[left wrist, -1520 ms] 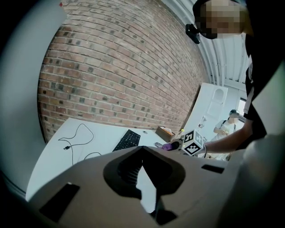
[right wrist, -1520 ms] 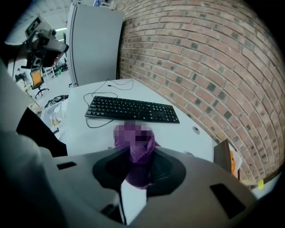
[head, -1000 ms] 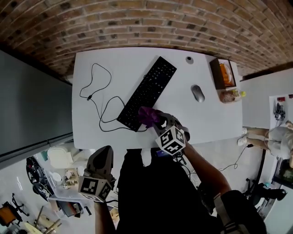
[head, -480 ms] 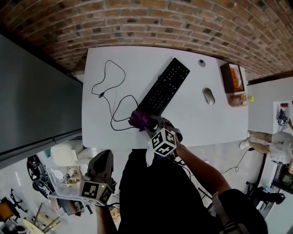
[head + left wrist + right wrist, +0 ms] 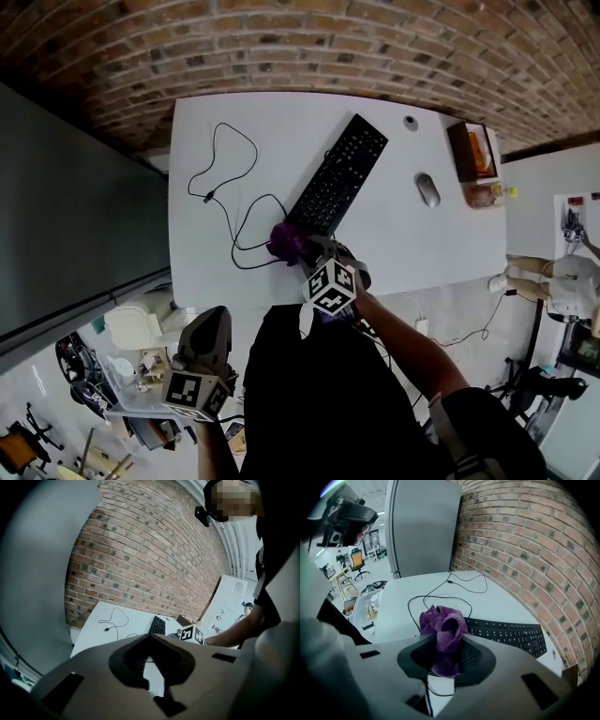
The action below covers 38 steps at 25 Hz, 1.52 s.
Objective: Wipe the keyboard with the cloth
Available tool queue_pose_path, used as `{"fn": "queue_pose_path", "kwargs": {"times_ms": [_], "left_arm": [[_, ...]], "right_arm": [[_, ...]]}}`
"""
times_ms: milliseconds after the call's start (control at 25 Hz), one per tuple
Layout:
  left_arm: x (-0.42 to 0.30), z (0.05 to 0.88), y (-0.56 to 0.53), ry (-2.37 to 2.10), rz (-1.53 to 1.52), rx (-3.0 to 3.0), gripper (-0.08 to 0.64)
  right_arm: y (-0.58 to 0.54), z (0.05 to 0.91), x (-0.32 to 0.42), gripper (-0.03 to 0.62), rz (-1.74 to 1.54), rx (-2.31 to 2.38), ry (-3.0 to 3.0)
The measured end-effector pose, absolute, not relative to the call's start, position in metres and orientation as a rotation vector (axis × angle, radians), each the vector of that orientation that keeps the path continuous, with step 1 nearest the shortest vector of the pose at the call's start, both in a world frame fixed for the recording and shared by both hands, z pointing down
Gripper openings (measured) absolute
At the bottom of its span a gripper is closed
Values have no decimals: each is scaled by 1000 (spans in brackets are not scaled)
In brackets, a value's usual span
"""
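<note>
Our right gripper clamps the bunched, fuzzy purple cloth at the black keyboard's near end on the white table, its lower folds lost between the dark jaws.

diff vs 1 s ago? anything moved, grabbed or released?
The right hand-held gripper, still shut on the purple cloth, slid it the last stretch down the keyboard to its near end, toward the table's front edge. Nothing was taken or let go. Keyboard, cable and mouse unmoved. The left hand-held gripper is still empty, off the table.
</note>
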<state>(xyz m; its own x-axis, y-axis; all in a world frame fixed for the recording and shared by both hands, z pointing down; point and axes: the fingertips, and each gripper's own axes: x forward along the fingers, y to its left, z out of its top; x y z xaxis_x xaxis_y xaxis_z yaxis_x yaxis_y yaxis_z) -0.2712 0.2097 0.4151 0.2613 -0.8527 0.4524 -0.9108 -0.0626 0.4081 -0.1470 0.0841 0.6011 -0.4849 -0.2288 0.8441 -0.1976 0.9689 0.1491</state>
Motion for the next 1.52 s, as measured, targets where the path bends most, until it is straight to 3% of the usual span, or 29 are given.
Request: {"fn": "queue_pose_path", "kwargs": {"times_ms": [1520], "left_arm": [[-237,431,168,-1420,252,1977,14]], "right_arm": [[-20,599,-119,103,-24,528,-2097]]}}
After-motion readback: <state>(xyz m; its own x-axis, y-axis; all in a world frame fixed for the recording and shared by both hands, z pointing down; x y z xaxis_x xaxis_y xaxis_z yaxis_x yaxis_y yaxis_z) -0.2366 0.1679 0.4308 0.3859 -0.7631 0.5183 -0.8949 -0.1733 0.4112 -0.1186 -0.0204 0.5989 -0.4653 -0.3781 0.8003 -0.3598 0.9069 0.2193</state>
